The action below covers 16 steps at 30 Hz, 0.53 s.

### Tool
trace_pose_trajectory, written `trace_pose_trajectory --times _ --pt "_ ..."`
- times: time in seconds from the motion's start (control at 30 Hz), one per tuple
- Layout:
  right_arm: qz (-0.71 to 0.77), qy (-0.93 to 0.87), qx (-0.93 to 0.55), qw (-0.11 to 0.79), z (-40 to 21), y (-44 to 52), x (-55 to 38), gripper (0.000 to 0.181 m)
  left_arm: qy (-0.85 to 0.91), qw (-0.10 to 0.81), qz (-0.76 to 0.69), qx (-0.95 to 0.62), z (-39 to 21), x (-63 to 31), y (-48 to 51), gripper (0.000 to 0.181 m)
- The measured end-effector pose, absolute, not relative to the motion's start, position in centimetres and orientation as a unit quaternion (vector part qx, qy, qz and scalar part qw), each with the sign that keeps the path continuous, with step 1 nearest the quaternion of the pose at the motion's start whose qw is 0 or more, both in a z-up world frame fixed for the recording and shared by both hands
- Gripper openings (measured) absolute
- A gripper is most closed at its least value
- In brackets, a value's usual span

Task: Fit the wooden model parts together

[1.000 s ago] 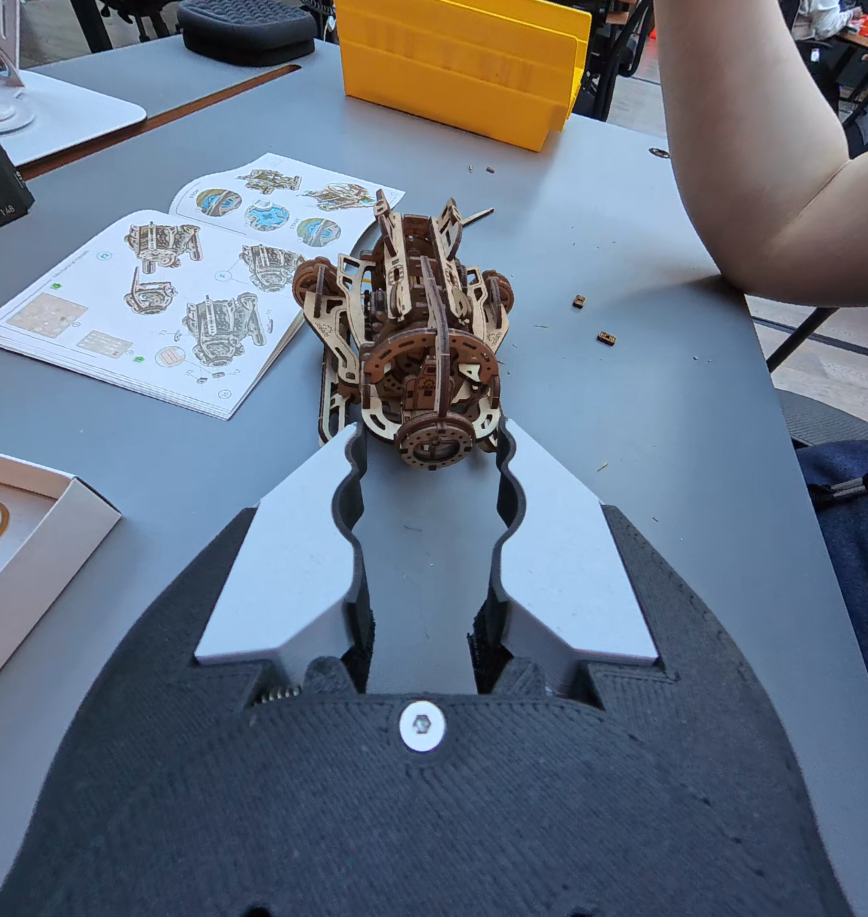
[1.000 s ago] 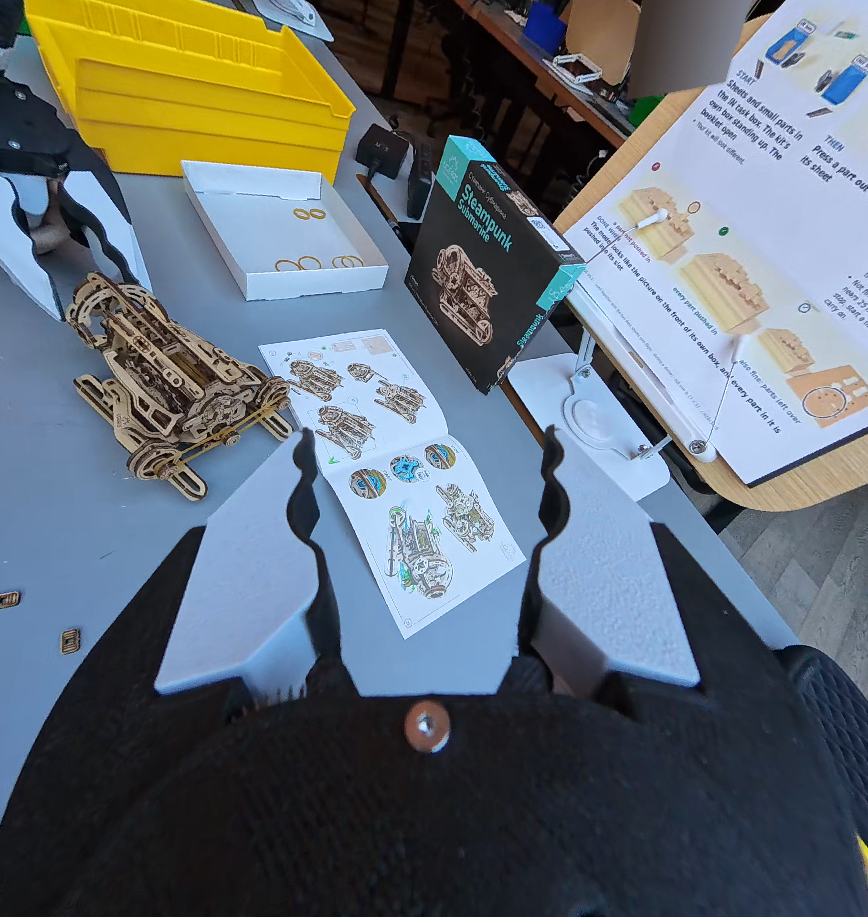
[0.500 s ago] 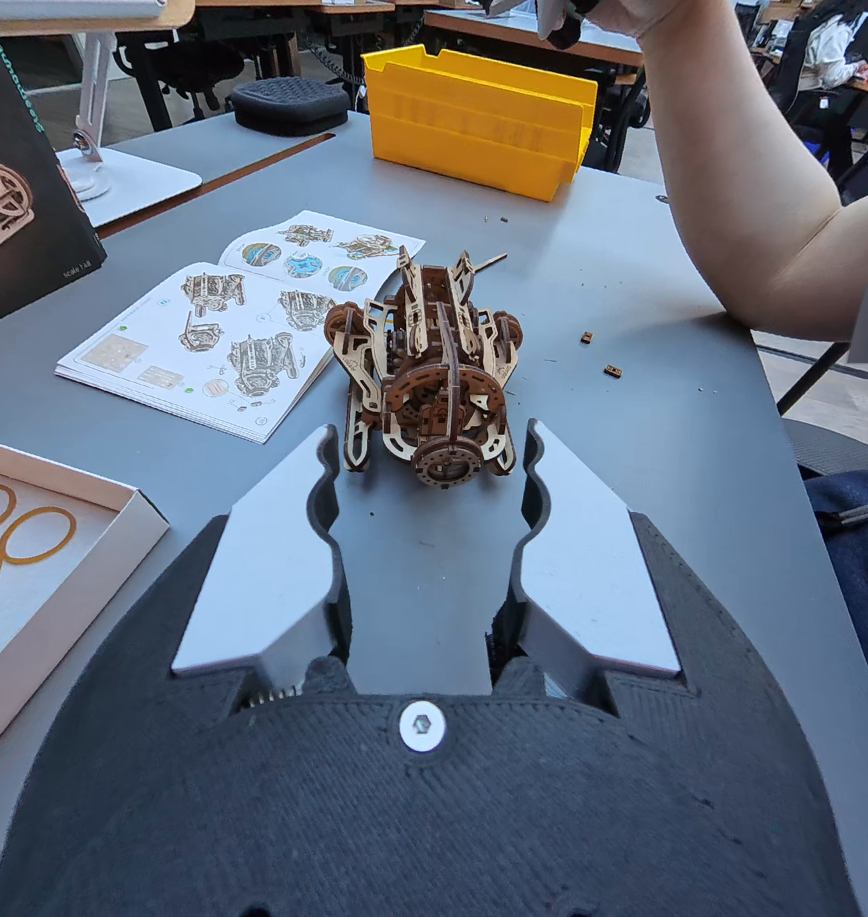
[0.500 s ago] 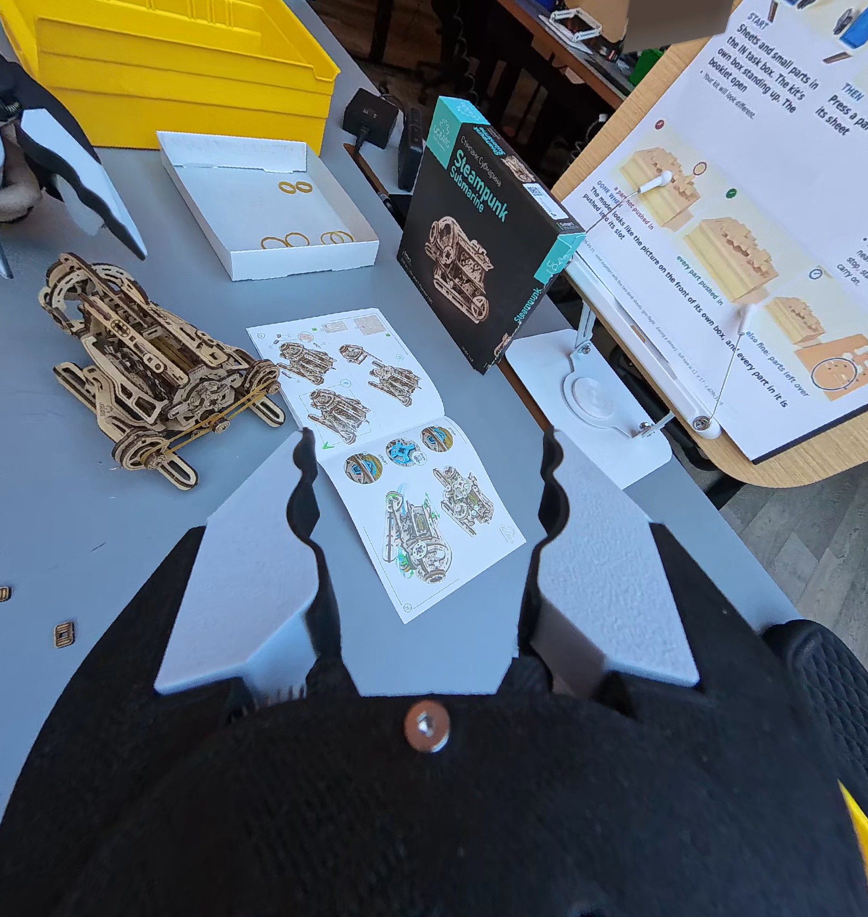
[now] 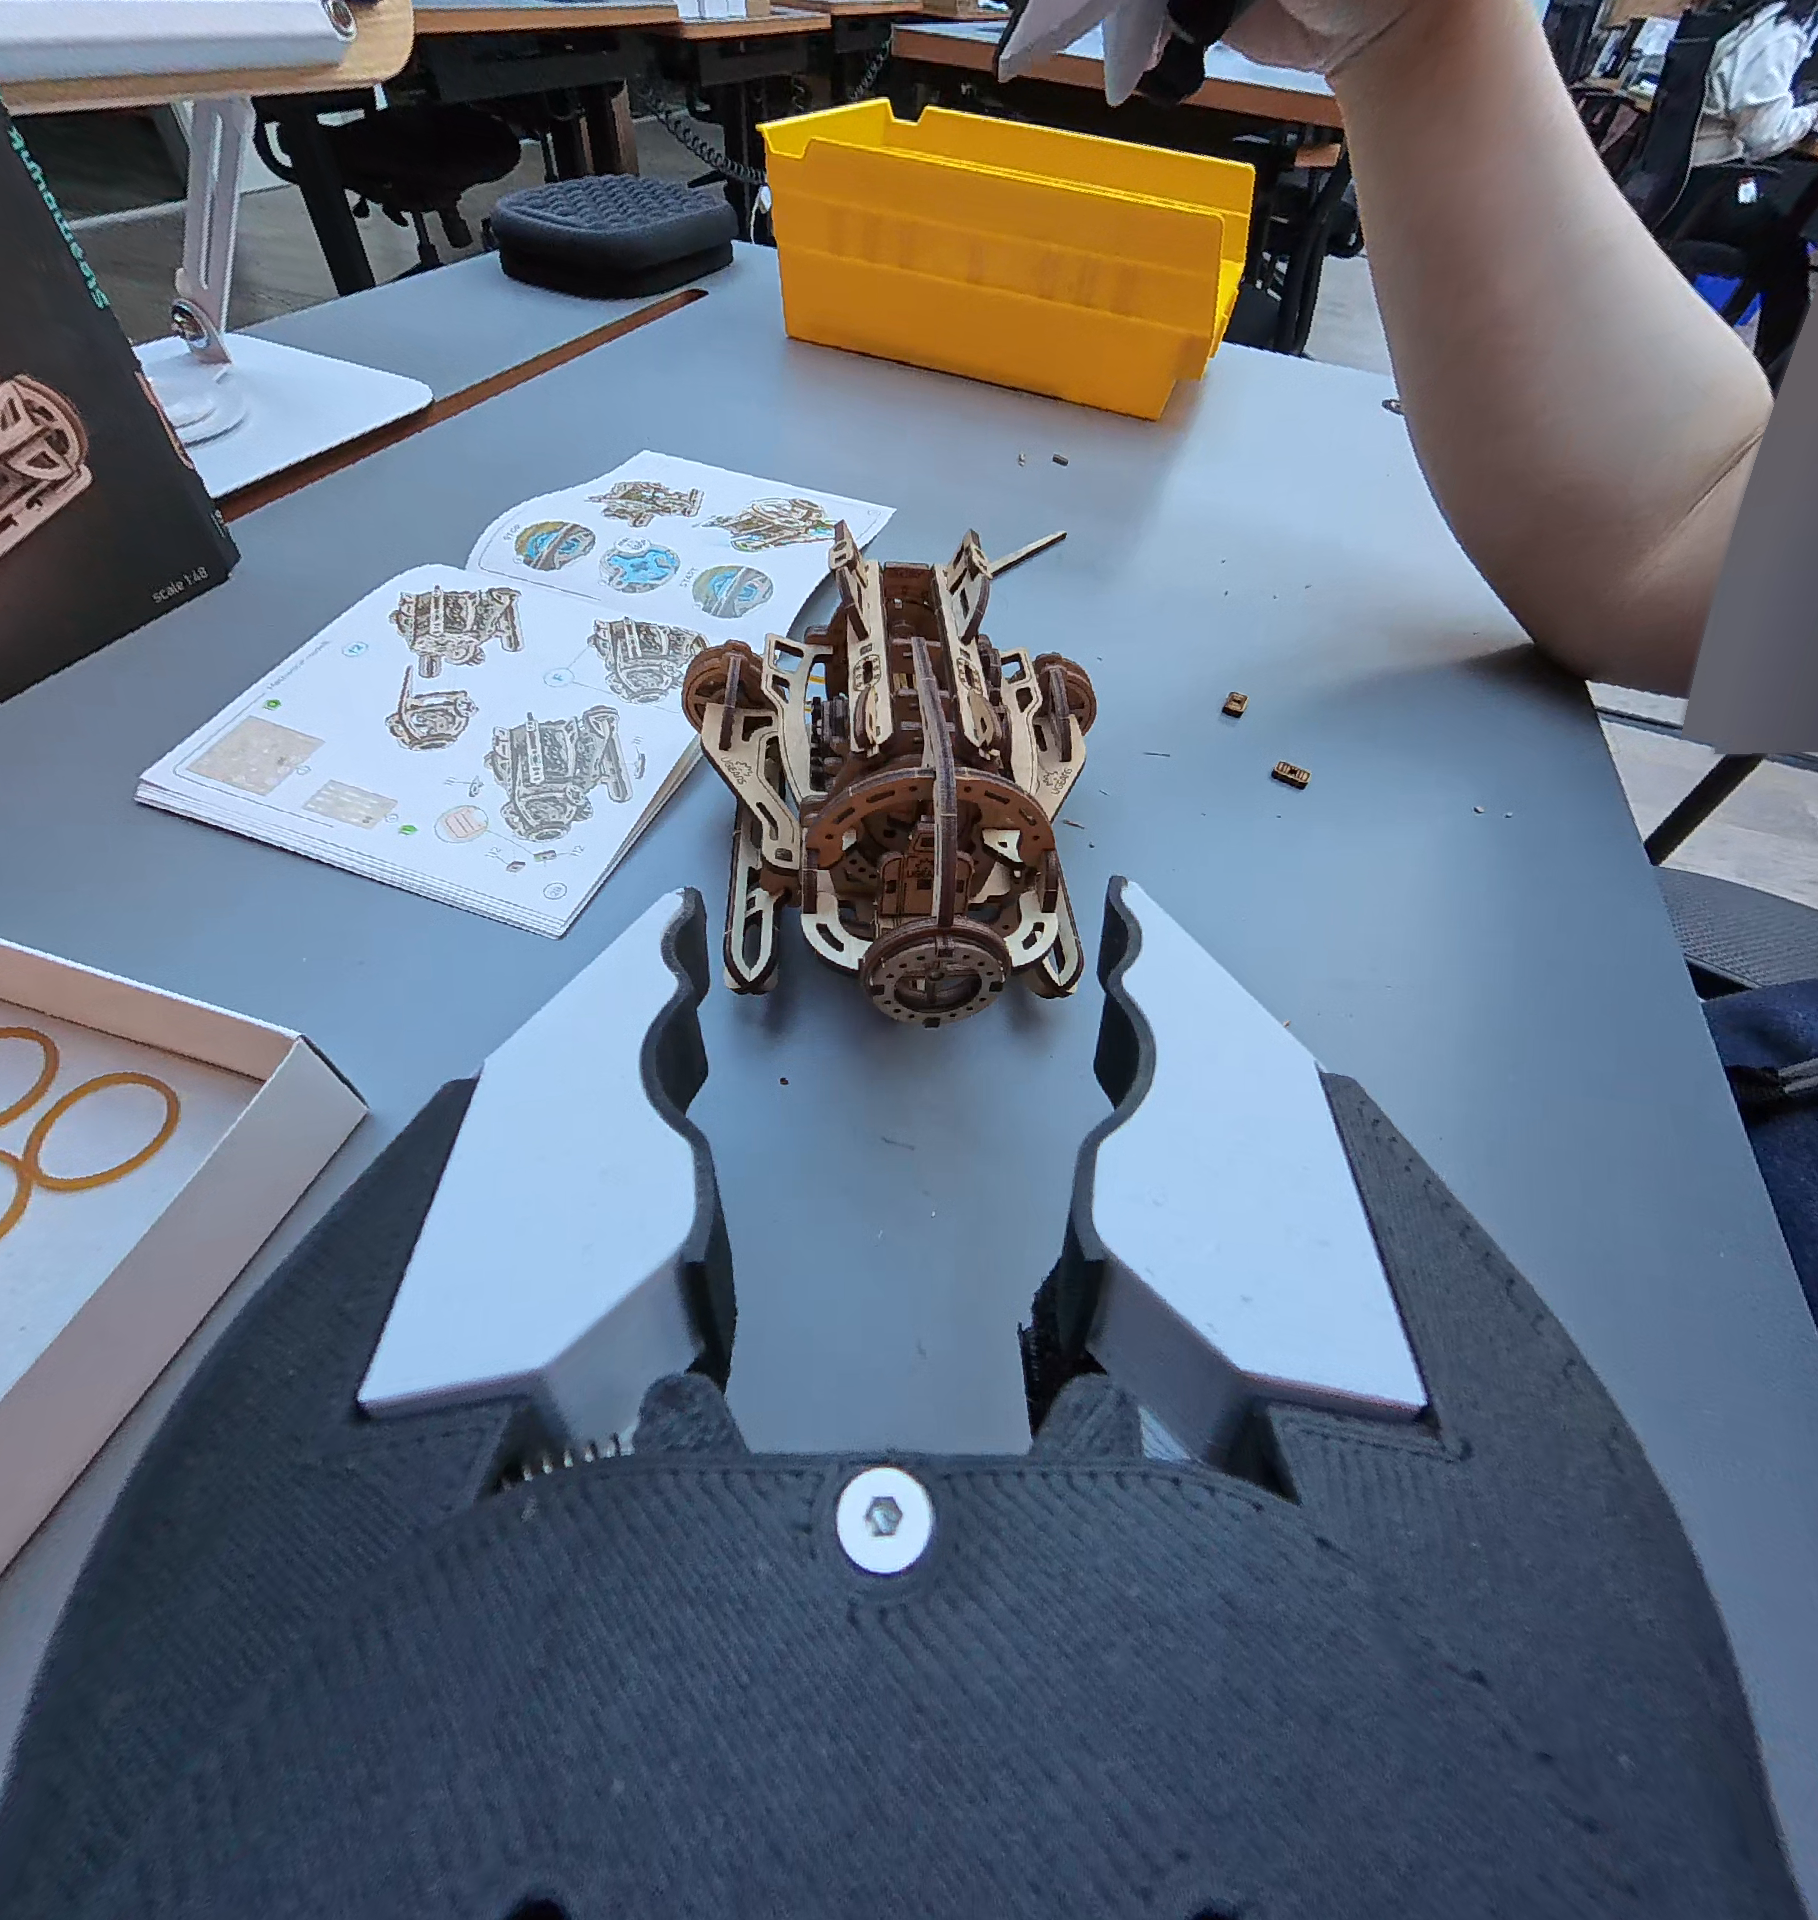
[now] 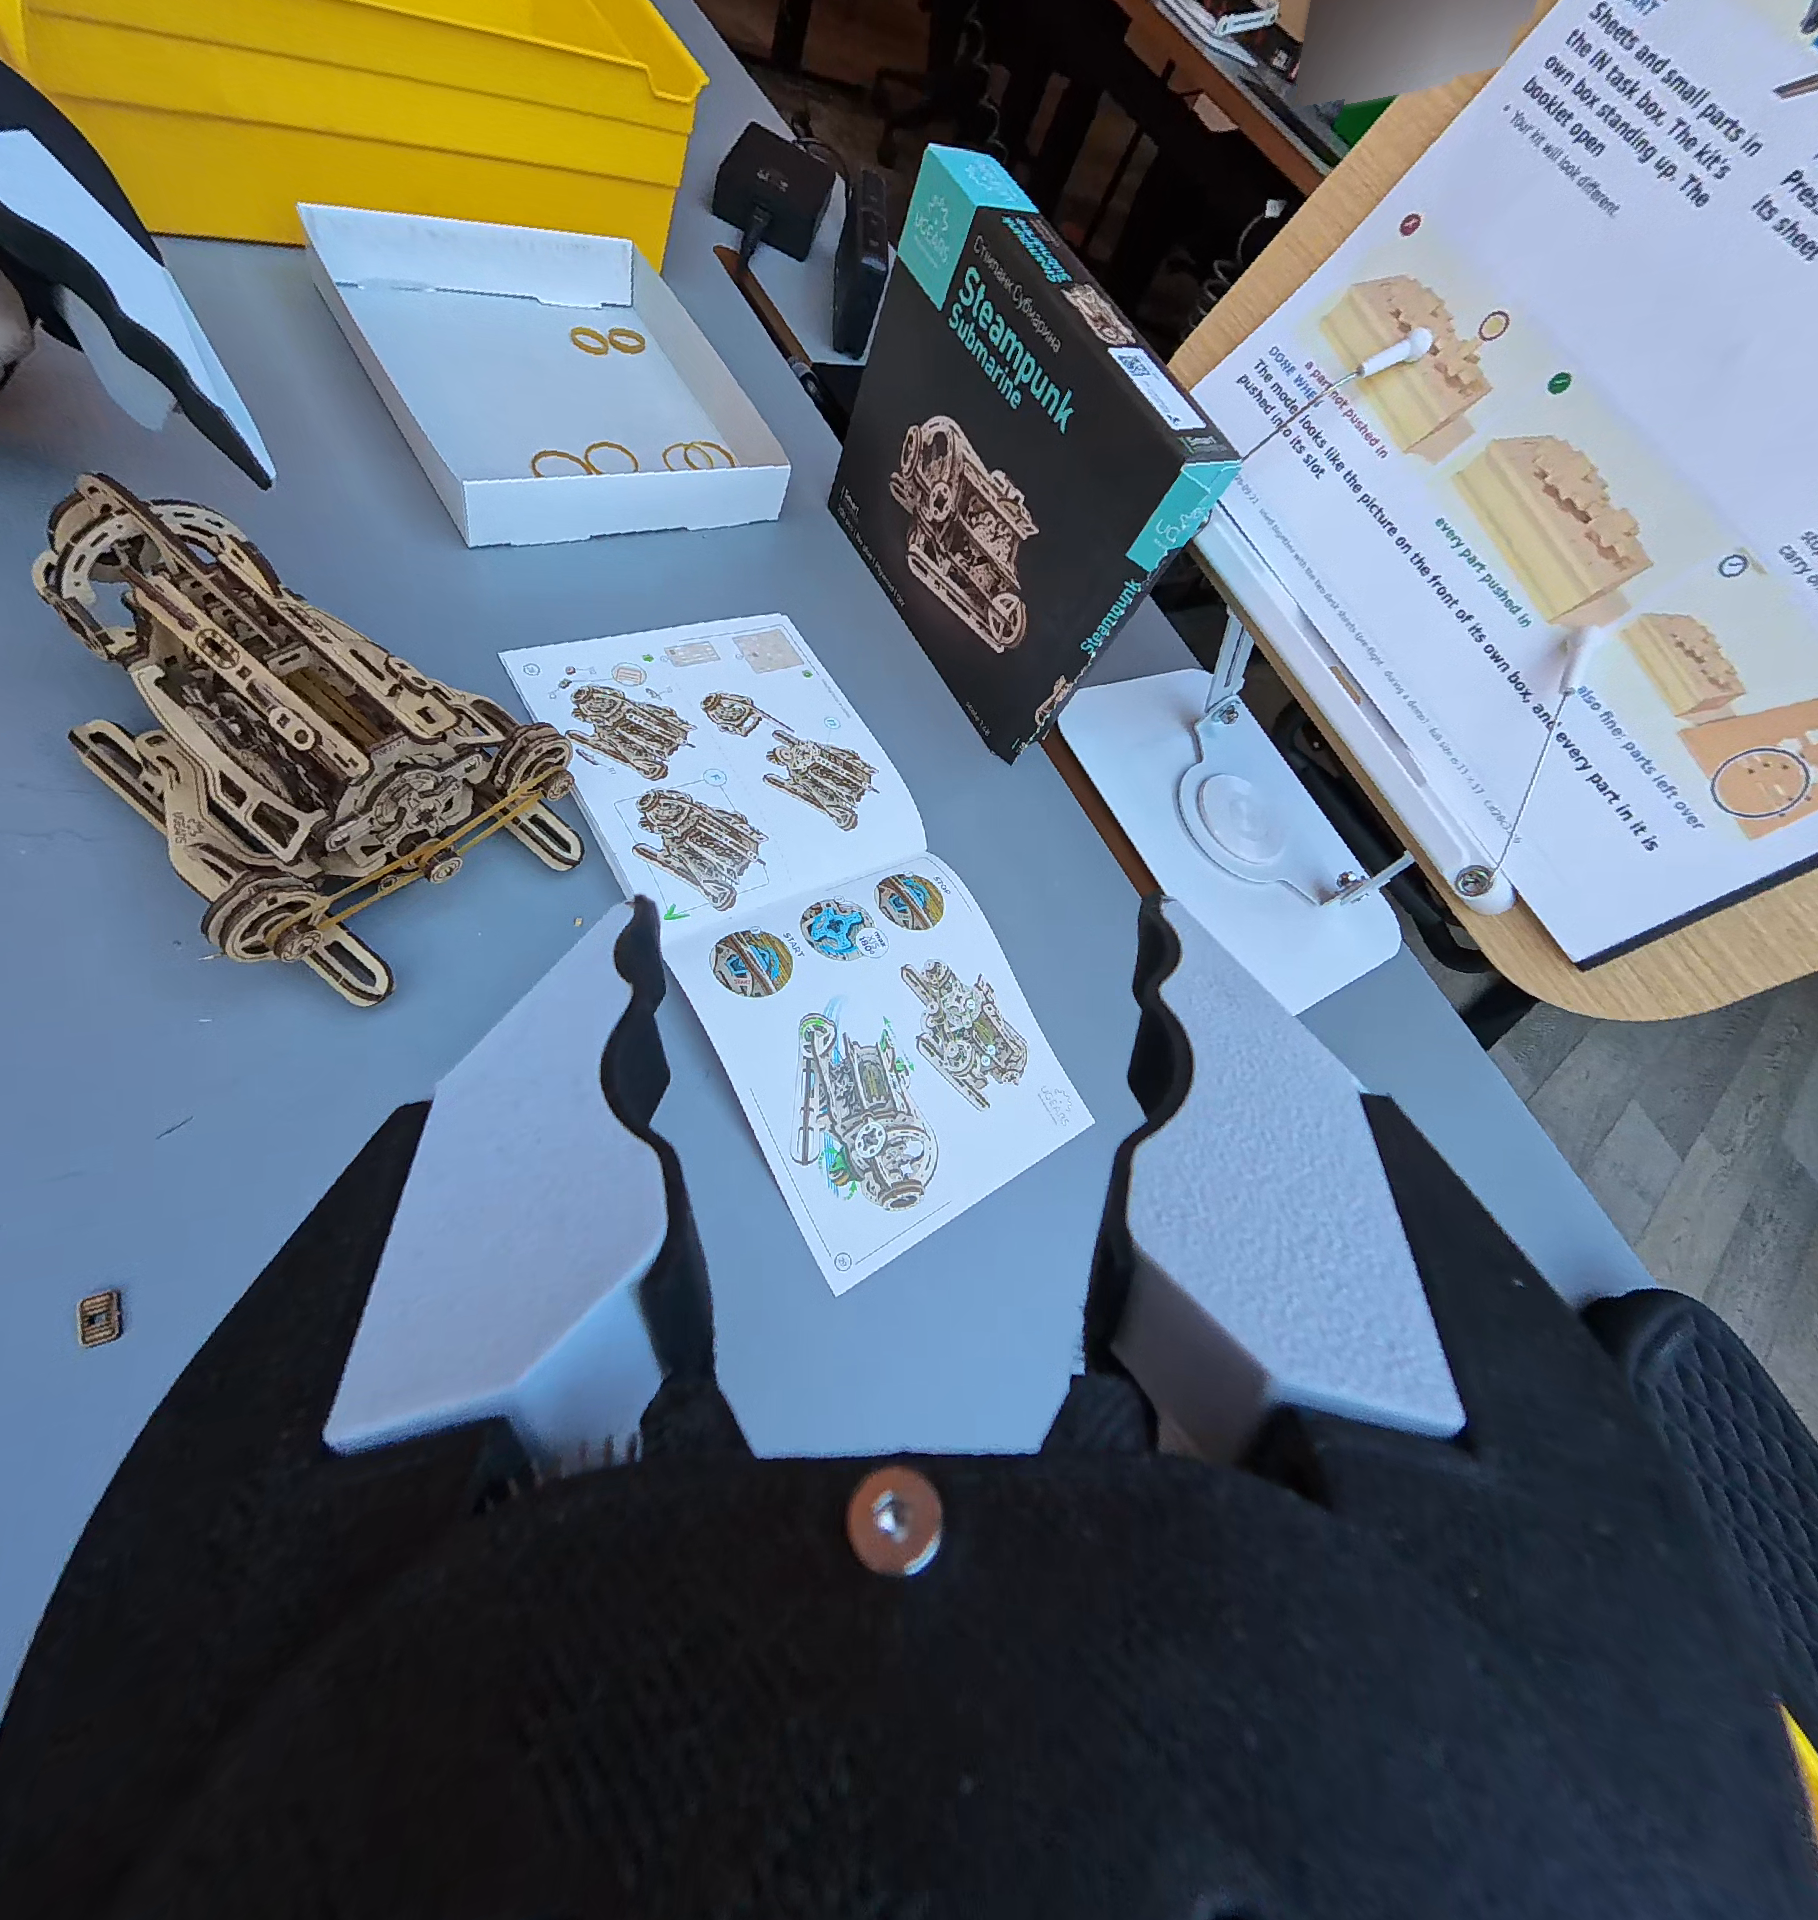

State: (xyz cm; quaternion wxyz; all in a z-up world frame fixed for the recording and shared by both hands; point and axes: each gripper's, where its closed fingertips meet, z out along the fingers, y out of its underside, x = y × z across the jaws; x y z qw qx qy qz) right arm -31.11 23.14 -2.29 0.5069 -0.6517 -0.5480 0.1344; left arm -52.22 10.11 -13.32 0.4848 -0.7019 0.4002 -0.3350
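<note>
Wooden model sits assembled on grey table, layered light/dark ply, round port facing left gripper, which is wide open, empty, just short of it. Right gripper also spread, empty, over booklet. Only right view shows rubber band across the model's wheels.

Desk: plain matte grey. Wooden model: pale tan ply plus dark brown laser-cut parts; amber rubber band over its wheels. Bin at the far desk edge: solid yellow. Tray: white, amber bands inside. Booklet: white pages, brown drawings, blue-green roundels. Kit box: black with teal corners. Gripper fingers: light grey faces, black wavy pads, black ribbed body.
</note>
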Motion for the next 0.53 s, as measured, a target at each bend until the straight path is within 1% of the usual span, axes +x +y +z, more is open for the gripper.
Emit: trace_pose_trajectory --times 0.53 --pt "0.129 -0.554 -0.657 0.496 -2.96 23.28 -31.61 0.091 0.409 0.481 -0.329 -0.703 -13.72 -52.21 10.04 0.075"
